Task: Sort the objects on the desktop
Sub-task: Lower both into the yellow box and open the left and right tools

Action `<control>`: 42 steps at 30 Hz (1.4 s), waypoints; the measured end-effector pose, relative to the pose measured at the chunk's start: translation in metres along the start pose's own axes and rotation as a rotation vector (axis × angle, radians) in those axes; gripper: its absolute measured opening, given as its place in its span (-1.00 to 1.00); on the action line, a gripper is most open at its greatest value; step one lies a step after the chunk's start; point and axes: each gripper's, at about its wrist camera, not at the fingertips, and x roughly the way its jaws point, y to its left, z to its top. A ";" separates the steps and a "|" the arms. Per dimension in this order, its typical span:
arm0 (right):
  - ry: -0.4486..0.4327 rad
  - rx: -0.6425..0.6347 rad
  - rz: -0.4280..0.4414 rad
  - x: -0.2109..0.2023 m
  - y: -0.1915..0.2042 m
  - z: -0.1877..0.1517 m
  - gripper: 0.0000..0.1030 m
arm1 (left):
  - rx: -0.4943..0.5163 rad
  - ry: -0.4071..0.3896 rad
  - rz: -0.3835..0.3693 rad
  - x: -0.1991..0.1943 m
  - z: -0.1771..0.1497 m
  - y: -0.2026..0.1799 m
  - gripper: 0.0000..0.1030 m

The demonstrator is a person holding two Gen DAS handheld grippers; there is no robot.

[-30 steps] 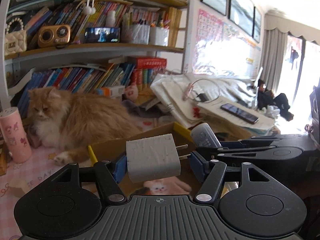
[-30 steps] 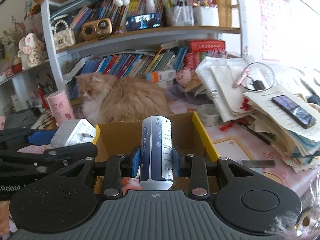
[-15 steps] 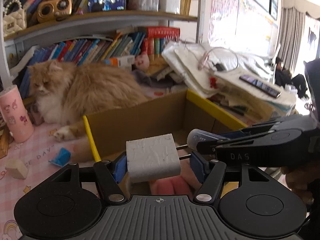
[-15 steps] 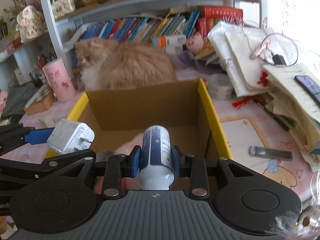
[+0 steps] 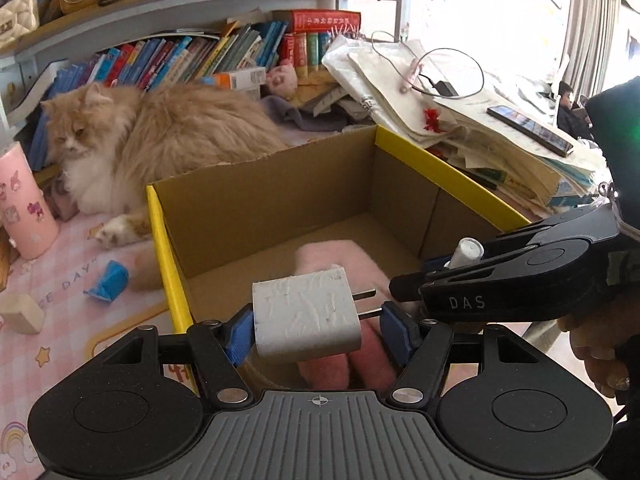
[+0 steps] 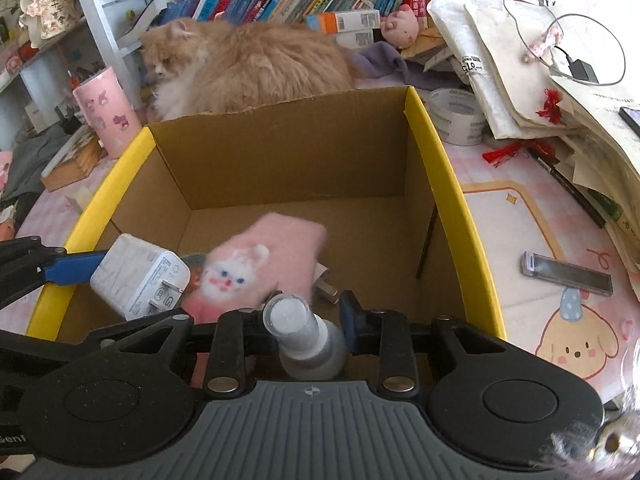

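Since a second ago, both your grippers have dipped from above the rim into the cardboard box (image 6: pixel 448 184). Left gripper (image 5: pixel 318 330): clamped on the white charger (image 5: pixel 306 316), prongs against the right pad. Right gripper (image 6: pixel 308 332): clenched on the small white bottle (image 6: pixel 304 332), now tipped forward. Box contents, beyond: one pink plush sock (image 6: pixel 260 268). Release looks imminent.
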 end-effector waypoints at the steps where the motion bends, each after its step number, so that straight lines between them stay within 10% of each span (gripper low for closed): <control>1: 0.001 -0.001 0.000 0.000 0.000 0.000 -0.46 | 0.002 0.000 0.003 0.000 0.001 -0.001 0.30; 42: -0.256 -0.020 -0.112 -0.066 0.066 -0.030 -0.07 | 0.058 -0.210 0.044 -0.081 -0.040 0.023 0.58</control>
